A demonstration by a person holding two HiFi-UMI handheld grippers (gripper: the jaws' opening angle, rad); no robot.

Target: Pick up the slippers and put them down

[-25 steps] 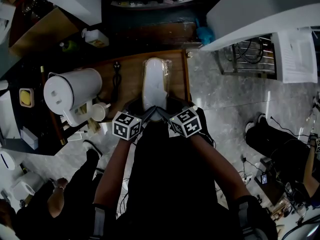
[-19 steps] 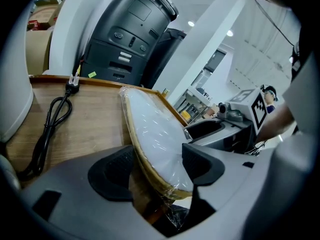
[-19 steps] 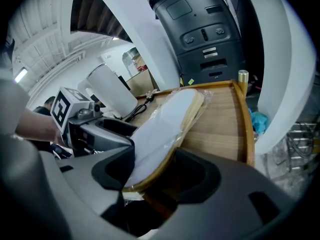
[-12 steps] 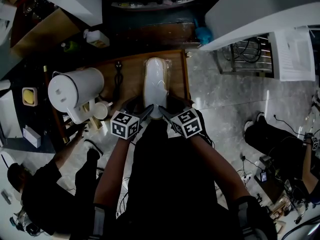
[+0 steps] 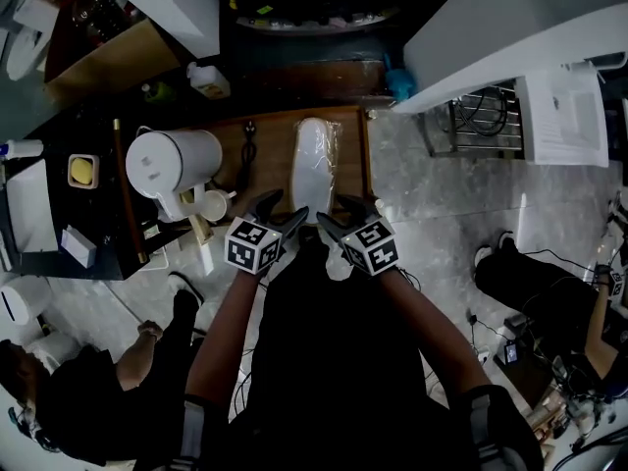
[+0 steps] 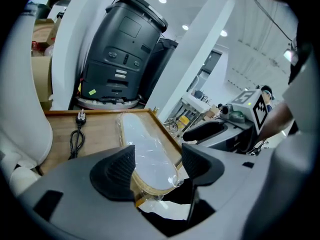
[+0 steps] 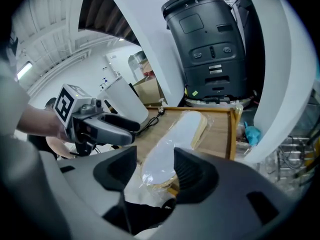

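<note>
Marble-look floor (image 5: 432, 194) all round, and in the middle of my head view there's a low wooden tray table (image 5: 275, 160) with a raised rim. The slippers (image 5: 316, 160) are lying flat on the right half of the wood. They're pale with tan edges and wrapped in clear plastic, running lengthwise away from me, with the heel end right at the near edge of the tray. Just left of them is a black power cord (image 5: 248, 143) with its plug, and further left a big white kettle (image 5: 172, 160) at the tray's left end. Behind the tray stands a bulky dark grey machine (image 6: 122, 49), and a person (image 5: 88, 400) in black is down at the lower left of the head view. Both grippers hang side by side over the heel end, angled down and forward. My left gripper (image 5: 282, 211) has its jaws apart. In its own view the heel shows in the gap, and one pad overlaps the slipper's edge but I don't see it pinching anything. My right gripper (image 5: 340, 214) also has its jaws apart, though they've just been closing in a little. The heel sits in that gap too, with daylight on one side, so it isn't clamped.
</note>
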